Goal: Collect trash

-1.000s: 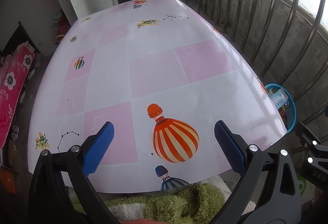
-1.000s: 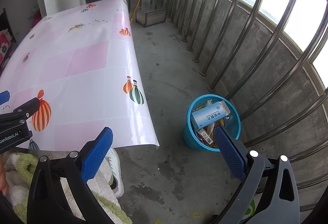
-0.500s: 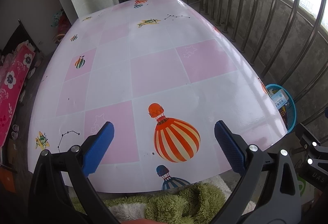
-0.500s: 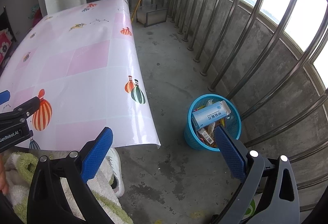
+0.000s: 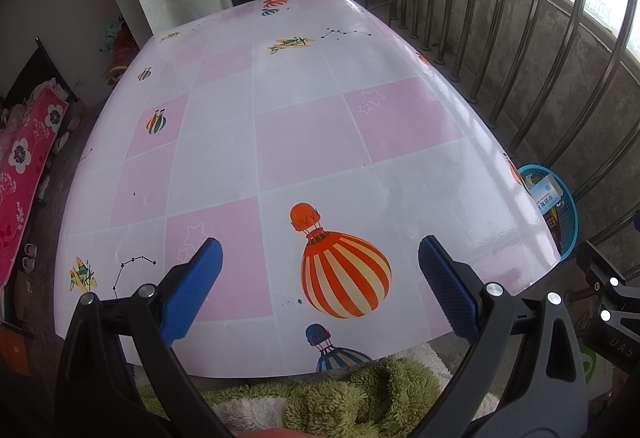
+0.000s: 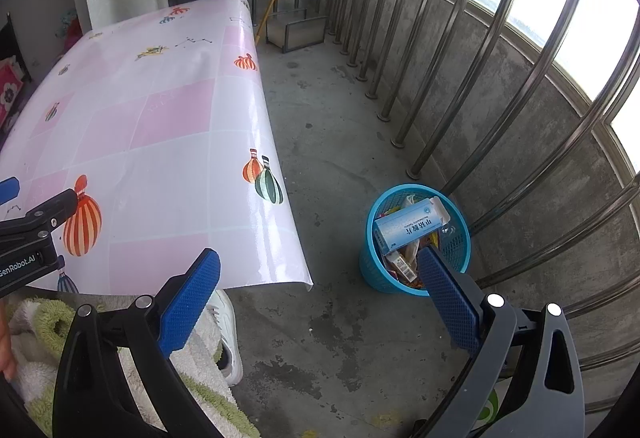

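Trash in the blue basket (image 6: 414,238) looks light; the crushable white carton (image 6: 410,228) suits gripping across its long sides; both hand-held grippers, left (image 5: 320,274) and right (image 6: 320,274), gape empty

Left wrist cam sits low at near edge of desk (image 5: 304,141), looks forward and down along its length, own left claw (image 5: 320,278) in foreground, desk close and filling most of view. Right wrist cam off to right, aims at concrete floor (image 6: 332,141) and railing (image 6: 496,49), blue bin (image 6: 456,242) fairly near past right claw (image 6: 320,282). Shared bits: desk, striped balloon print (image 5: 344,274), bin at right edge of left view; left claw pokes into right view.
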Tool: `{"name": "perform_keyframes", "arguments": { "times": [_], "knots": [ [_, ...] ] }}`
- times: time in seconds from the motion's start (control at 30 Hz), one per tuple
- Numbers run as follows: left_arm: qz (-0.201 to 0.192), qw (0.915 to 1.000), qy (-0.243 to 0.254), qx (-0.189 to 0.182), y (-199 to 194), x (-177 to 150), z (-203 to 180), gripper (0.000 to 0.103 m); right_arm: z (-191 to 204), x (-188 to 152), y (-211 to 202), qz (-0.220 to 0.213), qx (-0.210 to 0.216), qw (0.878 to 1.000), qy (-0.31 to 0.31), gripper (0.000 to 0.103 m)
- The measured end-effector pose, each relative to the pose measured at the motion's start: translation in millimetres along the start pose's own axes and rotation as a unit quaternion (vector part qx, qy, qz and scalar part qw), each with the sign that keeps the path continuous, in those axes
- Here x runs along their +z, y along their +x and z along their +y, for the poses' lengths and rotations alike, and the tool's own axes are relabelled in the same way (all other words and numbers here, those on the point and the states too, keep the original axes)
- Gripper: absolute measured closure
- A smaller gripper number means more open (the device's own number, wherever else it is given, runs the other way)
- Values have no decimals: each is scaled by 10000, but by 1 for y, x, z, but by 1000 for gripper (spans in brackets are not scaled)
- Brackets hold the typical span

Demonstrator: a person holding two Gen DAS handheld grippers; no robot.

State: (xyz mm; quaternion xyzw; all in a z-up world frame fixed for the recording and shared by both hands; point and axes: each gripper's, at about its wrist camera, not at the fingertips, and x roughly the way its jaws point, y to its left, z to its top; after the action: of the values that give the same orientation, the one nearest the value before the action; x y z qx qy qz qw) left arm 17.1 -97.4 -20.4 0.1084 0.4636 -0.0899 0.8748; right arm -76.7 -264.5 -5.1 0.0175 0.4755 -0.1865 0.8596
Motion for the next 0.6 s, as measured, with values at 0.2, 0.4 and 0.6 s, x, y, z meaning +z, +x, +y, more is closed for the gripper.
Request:
{"name": "perform_keyframes", "arguments": {
  "times": [0.2, 0.4, 0.6],
  "knots": [
    [-3, 10000, 2, 2, 0, 0, 0, 9, 0, 0, 0, -1, 3, 10000, -2, 7],
    [2, 10000, 9, -1, 0, 0, 0, 9, 0, 0, 0, -2, -3, 10000, -5, 7],
    [2, 10000, 0, -9, 0, 1, 1, 9, 0, 0, 0, -2, 1, 10000, -8, 7]
  ]
}}
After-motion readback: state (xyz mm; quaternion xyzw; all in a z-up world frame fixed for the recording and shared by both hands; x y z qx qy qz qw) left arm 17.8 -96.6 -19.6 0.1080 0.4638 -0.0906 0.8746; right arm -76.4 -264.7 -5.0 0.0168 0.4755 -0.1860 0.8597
